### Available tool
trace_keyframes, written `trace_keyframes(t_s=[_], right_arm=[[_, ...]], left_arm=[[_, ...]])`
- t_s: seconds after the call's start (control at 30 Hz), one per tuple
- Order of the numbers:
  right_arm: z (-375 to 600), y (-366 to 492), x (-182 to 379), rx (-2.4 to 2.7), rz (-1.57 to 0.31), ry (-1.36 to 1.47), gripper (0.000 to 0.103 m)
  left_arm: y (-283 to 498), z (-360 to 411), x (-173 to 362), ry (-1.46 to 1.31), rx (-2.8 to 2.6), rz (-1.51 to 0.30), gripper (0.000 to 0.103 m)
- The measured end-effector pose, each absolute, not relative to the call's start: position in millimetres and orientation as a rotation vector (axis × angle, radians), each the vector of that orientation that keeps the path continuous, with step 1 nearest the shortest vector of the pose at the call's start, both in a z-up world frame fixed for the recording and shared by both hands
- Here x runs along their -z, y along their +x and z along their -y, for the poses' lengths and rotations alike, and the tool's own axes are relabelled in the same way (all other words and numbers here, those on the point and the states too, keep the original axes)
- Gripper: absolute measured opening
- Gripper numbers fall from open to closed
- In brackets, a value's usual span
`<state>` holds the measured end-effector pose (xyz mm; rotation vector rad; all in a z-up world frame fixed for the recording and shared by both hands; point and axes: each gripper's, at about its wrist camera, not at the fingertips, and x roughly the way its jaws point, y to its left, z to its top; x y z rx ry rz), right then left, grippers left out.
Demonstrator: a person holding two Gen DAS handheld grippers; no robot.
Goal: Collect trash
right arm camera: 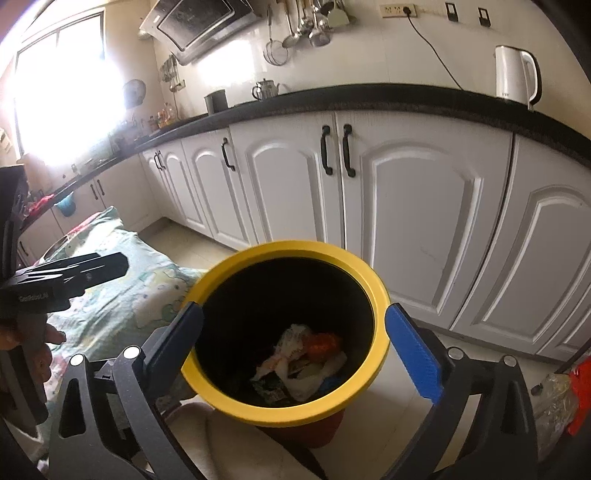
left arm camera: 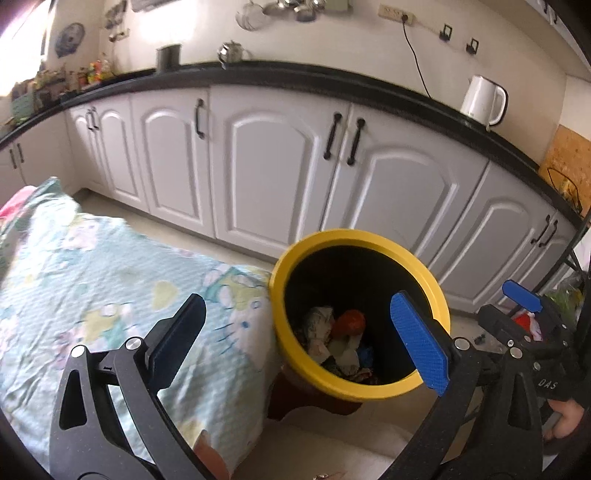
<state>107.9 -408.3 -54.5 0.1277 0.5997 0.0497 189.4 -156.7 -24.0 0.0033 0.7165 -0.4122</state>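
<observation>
One yellow-rimmed bin (right arm camera: 376, 295), crumpled trash (right arm camera: 295, 354) inside

Crumpled trash (right arm camera: 306, 354) lies inside the upright yellow-rimmed bin (right arm camera: 380, 295).

White cabinet doors (left arm camera: 273, 162) with black handles (right arm camera: 326, 149) span the middle of both views beneath a black countertop (left arm camera: 295, 75). At upper right stands a white kettle (right arm camera: 515, 75). A floral cloth (left arm camera: 92, 280) fills the lower left. Ladles (right arm camera: 310, 22) hang at top centre.
</observation>
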Motion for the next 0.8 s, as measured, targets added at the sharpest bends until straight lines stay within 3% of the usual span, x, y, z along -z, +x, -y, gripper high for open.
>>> trace_keyframes(t_s=[0.57,0.8], right_arm=[[346,67,38,-0.140,-0.512,0.072,0.097],[328,39,37,-0.147,-0.392,0.069,0.097]], left_arm=[[107,82,7,-0.020,0.239,-0.590,0.092],[73,67,15,-0.017,0.180,-0.507,0.092]])
